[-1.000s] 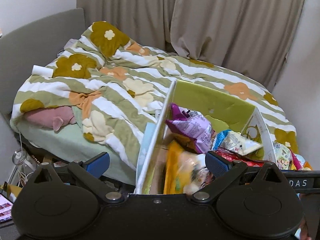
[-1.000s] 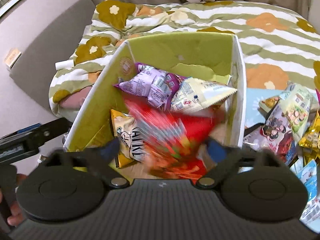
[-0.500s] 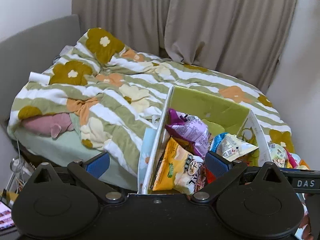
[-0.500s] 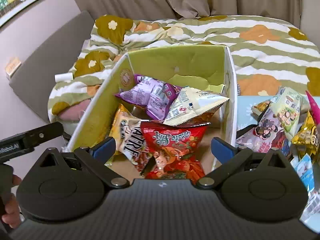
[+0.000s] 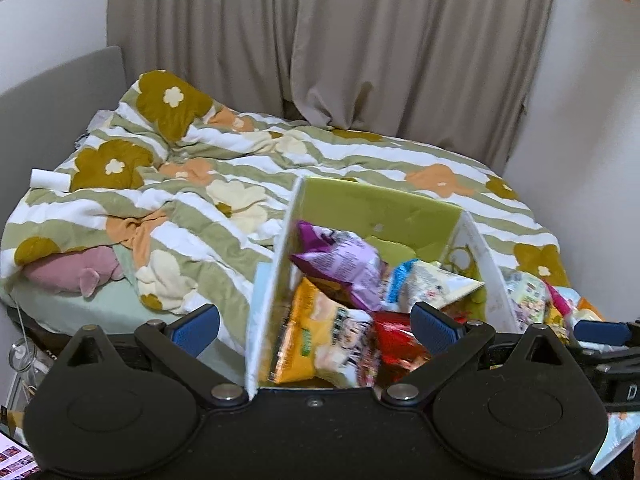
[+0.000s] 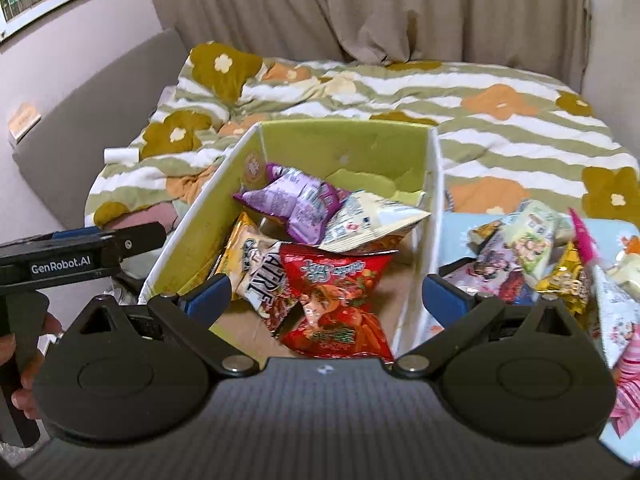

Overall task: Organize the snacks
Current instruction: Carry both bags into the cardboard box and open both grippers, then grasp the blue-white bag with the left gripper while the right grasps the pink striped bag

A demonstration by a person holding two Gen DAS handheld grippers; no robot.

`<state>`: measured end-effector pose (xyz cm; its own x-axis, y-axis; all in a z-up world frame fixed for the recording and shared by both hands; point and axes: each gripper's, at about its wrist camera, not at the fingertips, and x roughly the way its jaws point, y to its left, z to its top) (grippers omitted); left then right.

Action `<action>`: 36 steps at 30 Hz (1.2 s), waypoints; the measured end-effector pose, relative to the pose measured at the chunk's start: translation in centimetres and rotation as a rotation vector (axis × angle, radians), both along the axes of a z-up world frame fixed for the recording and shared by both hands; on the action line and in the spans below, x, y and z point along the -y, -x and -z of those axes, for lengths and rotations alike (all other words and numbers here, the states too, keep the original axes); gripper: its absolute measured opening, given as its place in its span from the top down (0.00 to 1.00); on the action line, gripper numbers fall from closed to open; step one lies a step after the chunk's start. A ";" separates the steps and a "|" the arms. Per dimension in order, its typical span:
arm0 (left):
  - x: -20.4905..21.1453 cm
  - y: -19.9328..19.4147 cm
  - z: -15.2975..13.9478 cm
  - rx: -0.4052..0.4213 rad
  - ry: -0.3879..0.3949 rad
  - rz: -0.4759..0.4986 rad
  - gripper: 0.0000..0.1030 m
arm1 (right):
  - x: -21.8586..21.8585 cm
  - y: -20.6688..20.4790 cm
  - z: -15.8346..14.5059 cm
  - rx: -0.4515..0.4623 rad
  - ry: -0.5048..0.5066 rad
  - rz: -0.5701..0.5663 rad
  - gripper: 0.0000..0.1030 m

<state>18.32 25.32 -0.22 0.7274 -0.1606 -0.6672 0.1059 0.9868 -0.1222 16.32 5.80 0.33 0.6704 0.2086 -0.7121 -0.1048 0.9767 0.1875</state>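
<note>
Both grippers, left (image 5: 314,326) and right (image 6: 326,294), hover over the box (image 6: 340,140), fingers spread, empty.

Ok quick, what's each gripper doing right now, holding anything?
Left gripper: open, holding nothing.
Right gripper: open, holding nothing, above the box of snacks.

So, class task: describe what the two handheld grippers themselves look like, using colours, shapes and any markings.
Both are matte black, with two round housings and angled link arms ending in blue pads. The right gripper has a ribbed grey body. The left gripper carries white "GenRobot.AI" lettering on its side and a pistol-style handle, seen from the right wrist view.
</note>
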 end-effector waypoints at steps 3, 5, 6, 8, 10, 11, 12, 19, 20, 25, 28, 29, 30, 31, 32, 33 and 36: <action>1.5 0.9 -0.4 0.010 -0.007 0.027 0.00 | 1.4 1.0 -0.4 0.017 -0.010 0.025 0.00; 2.9 1.5 -0.7 0.018 -0.005 0.051 0.00 | 2.7 1.7 -0.7 0.029 -0.010 0.046 0.00; 3.7 1.8 -0.8 0.020 -0.005 0.061 0.00 | 3.2 2.0 -0.8 0.035 -0.006 0.054 0.00; 5.5 2.5 -0.9 0.021 -0.005 0.077 0.00 | 4.7 2.9 -1.0 0.050 0.000 0.075 0.00; 7.6 3.2 -0.9 0.019 0.003 0.084 0.00 | 6.7 3.8 -1.1 0.060 0.001 0.098 0.00; 8.5 3.5 -0.9 0.015 0.012 0.086 0.00 | 7.6 4.3 -1.1 0.063 0.002 0.107 0.00; 9.5 3.8 -0.9 0.010 0.024 0.087 0.00 | 8.7 4.8 -1.2 0.066 0.006 0.115 0.00; 17.1 5.4 0.9 -0.085 0.094 0.083 0.00 | 17.5 7.7 -0.2 0.051 0.046 0.196 0.00; 18.0 5.6 1.1 -0.095 0.097 0.086 0.00 | 18.8 8.0 0.1 0.042 0.036 0.206 0.00; 22.4 6.1 2.7 -0.143 0.123 0.070 0.00 | 24.6 9.5 1.9 0.008 0.017 0.243 0.00; 24.4 5.6 4.1 -0.181 0.140 0.040 0.00 | 27.6 9.9 3.2 -0.018 0.002 0.248 0.00; 25.0 5.4 4.7 -0.194 0.150 0.029 0.00 | 28.5 9.8 3.7 -0.026 -0.002 0.246 0.00; 25.6 5.3 5.4 -0.208 0.161 0.017 0.00 | 29.3 9.8 4.3 -0.035 -0.006 0.242 0.00; 26.1 5.2 5.9 -0.221 0.167 0.005 0.01 | 30.2 9.6 4.9 -0.044 -0.010 0.235 0.00; 26.5 5.1 6.5 -0.237 0.175 -0.006 0.01 | 31.0 9.5 5.5 -0.052 -0.014 0.230 0.00; 27.0 4.9 7.0 -0.251 0.184 -0.013 0.01 | 31.6 9.1 6.1 -0.063 -0.020 0.227 0.00; 28.1 4.6 8.5 -0.284 0.205 -0.034 0.01 | 33.3 8.7 7.7 -0.096 -0.054 0.230 0.00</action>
